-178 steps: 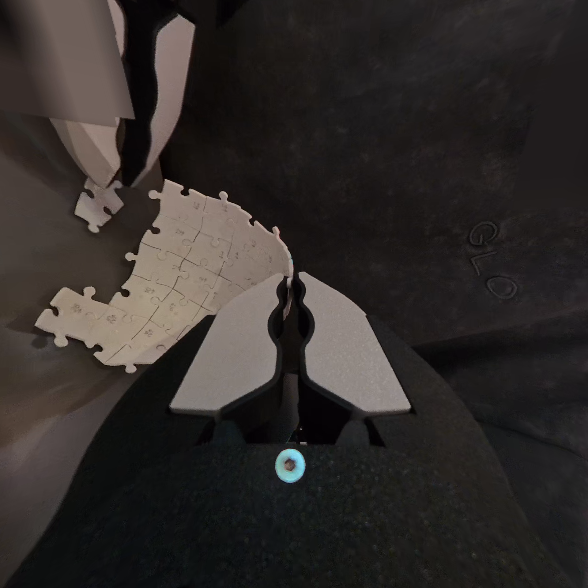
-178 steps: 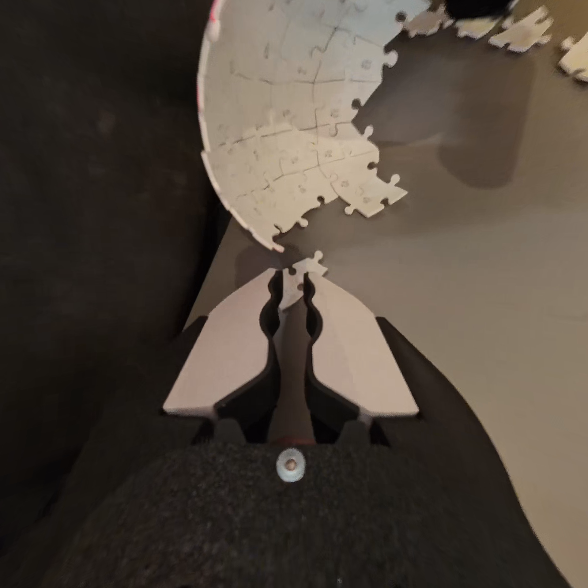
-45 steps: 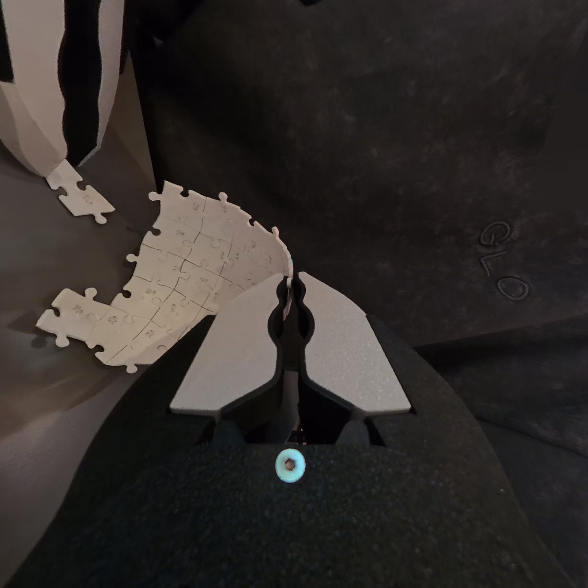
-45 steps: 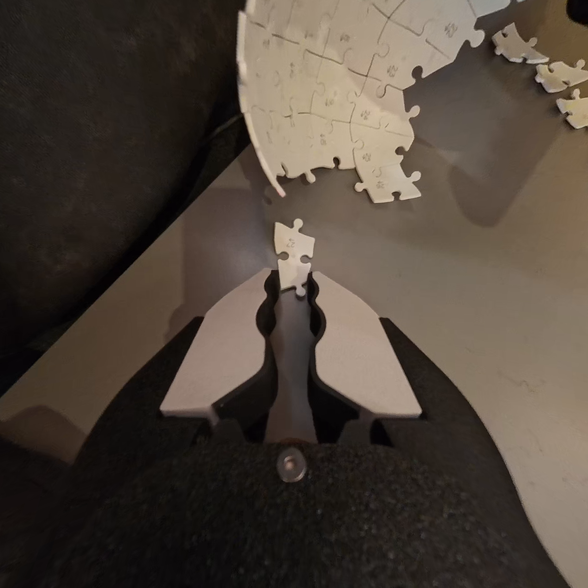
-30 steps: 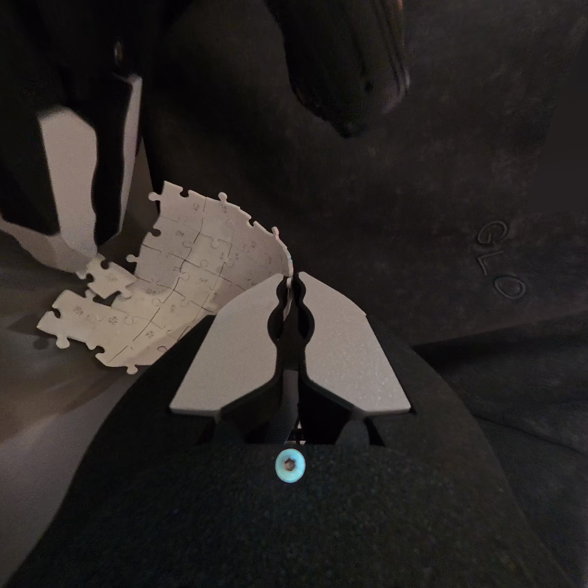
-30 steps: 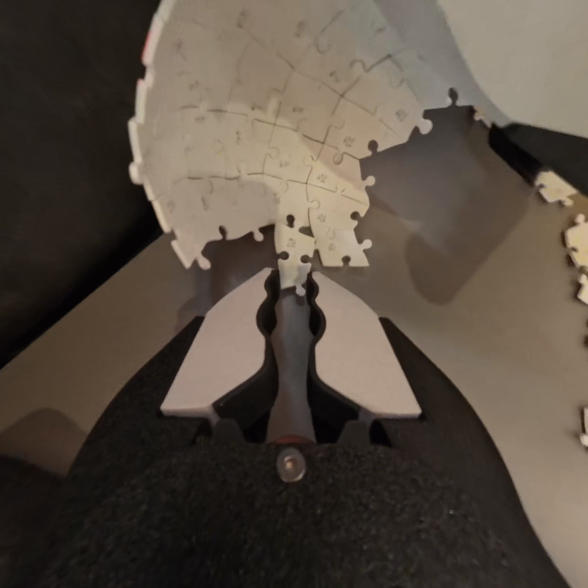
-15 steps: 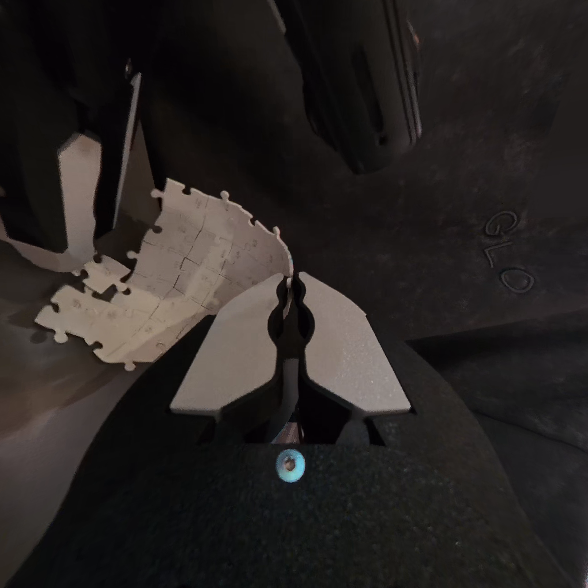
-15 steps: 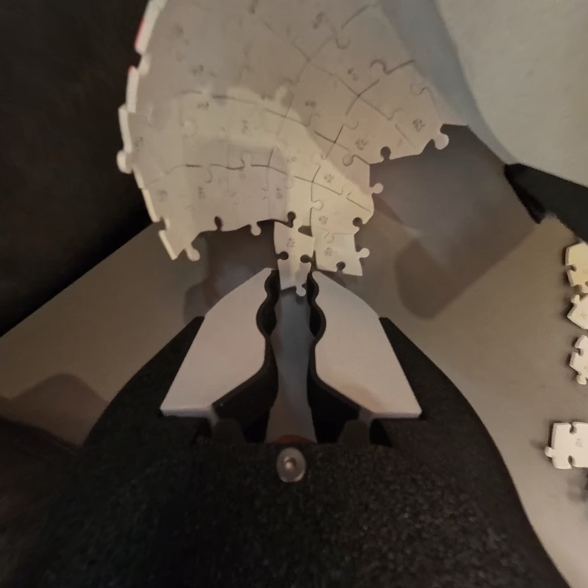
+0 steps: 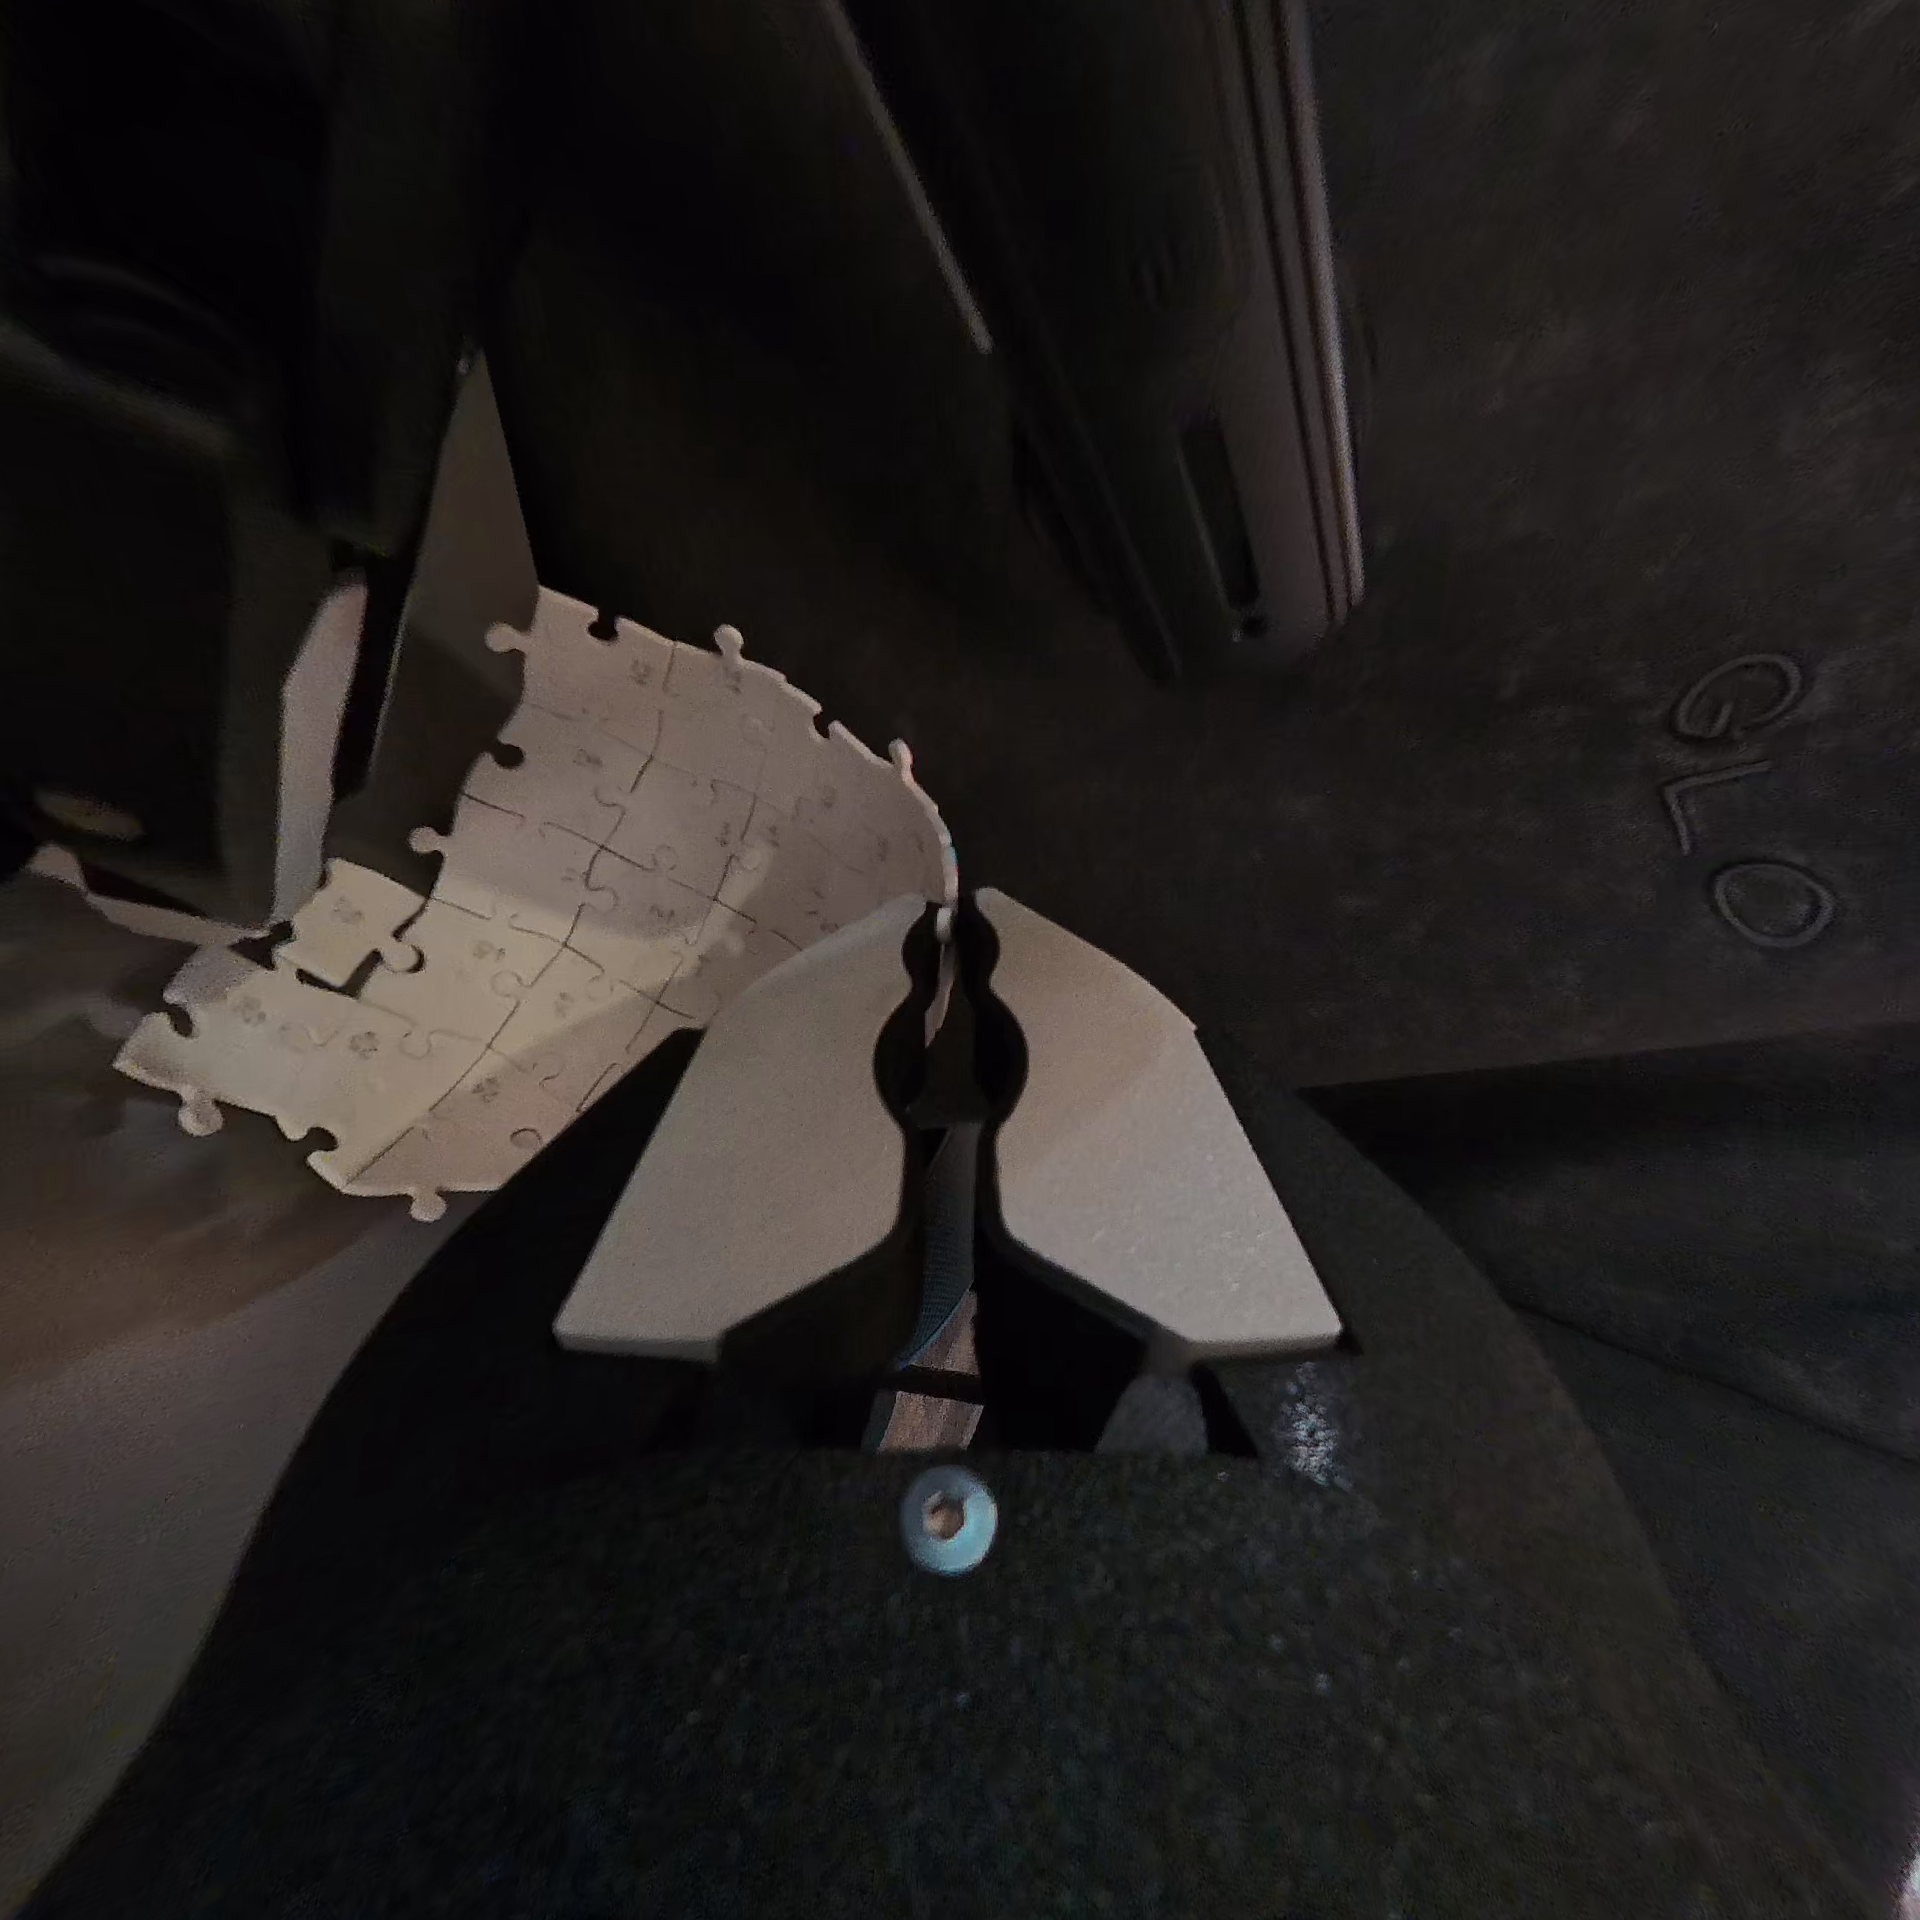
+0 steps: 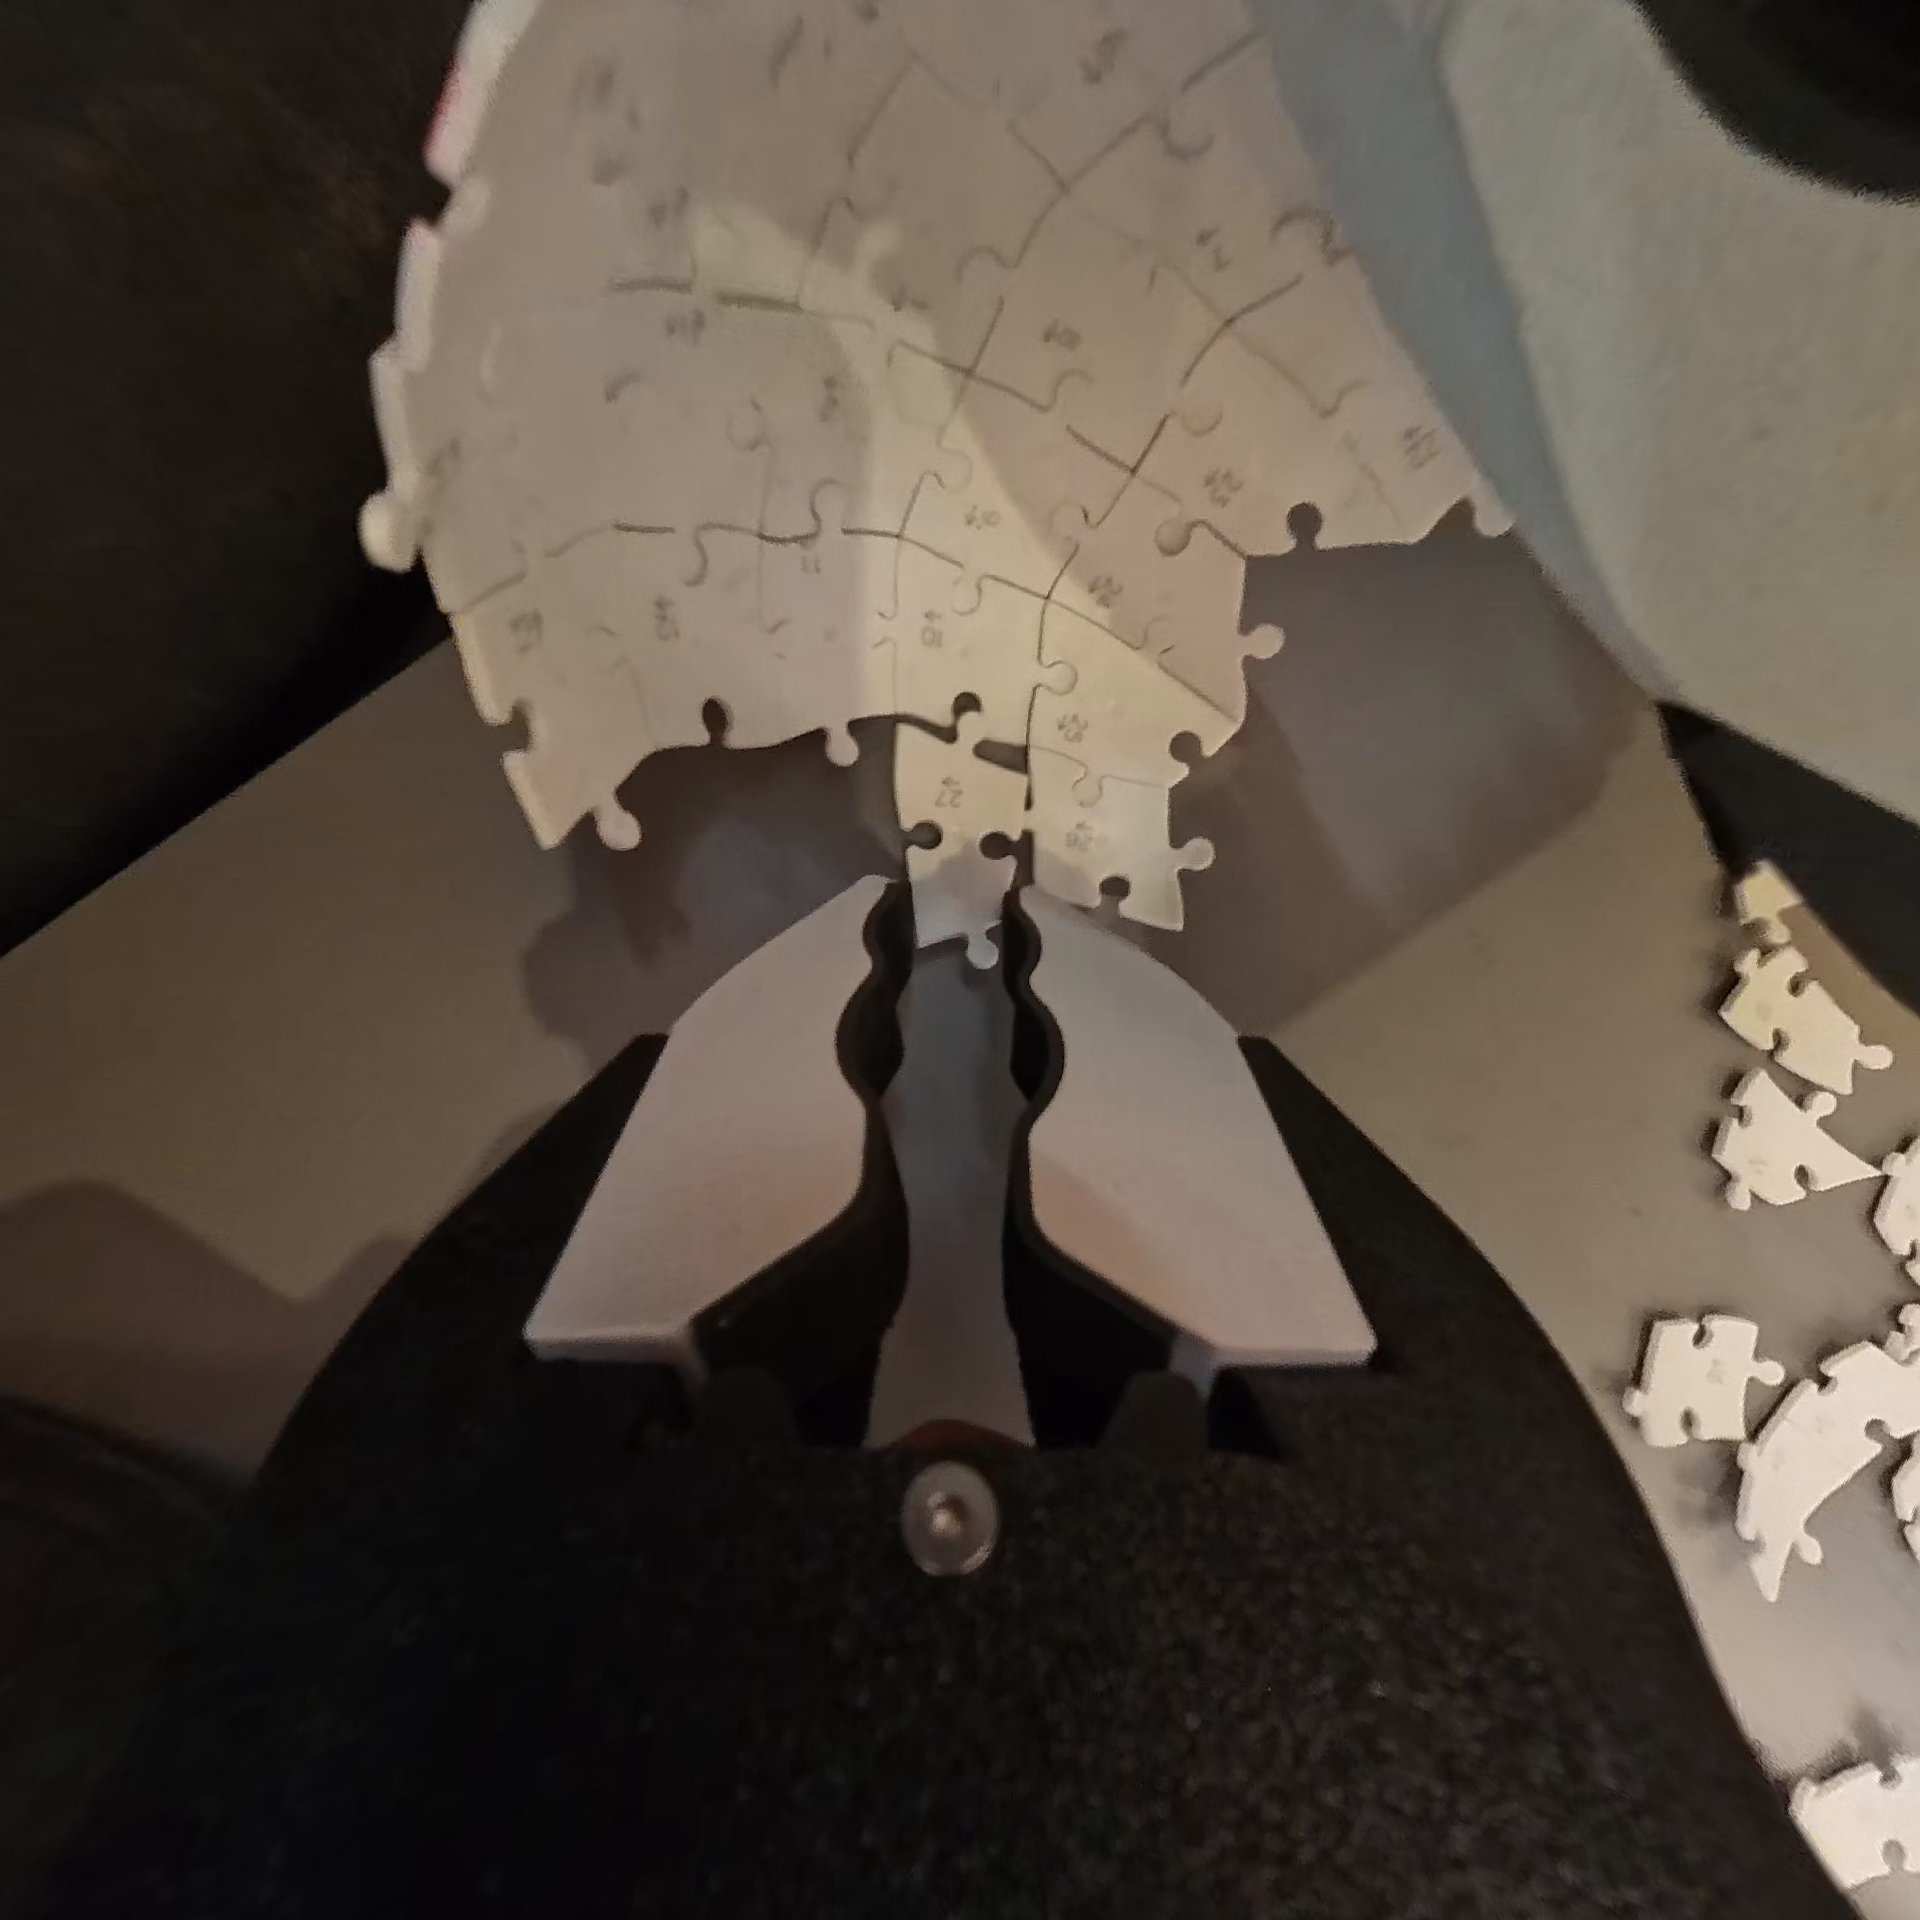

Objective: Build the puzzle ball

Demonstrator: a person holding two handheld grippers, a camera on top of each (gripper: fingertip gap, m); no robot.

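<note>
Where loose piece (image 10: 951, 821) hung apart earlier — now seated against shell (image 10: 831, 416).

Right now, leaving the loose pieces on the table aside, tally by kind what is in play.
Grippers: 2, the left gripper and the right gripper
Partly built ball shell: 1
Held single piece: 1
Total: 4

Right tool (image 10: 954, 914) sits just below the curved puzzle shell (image 10: 831, 416), its single piece (image 10: 951, 821) touching the shell's lower edge. Left tool (image 9: 948, 914) is at the shell's far rim. Loose pieces (image 10: 1787, 1143) lie to the right on the surface (image 10: 312, 935).
</note>
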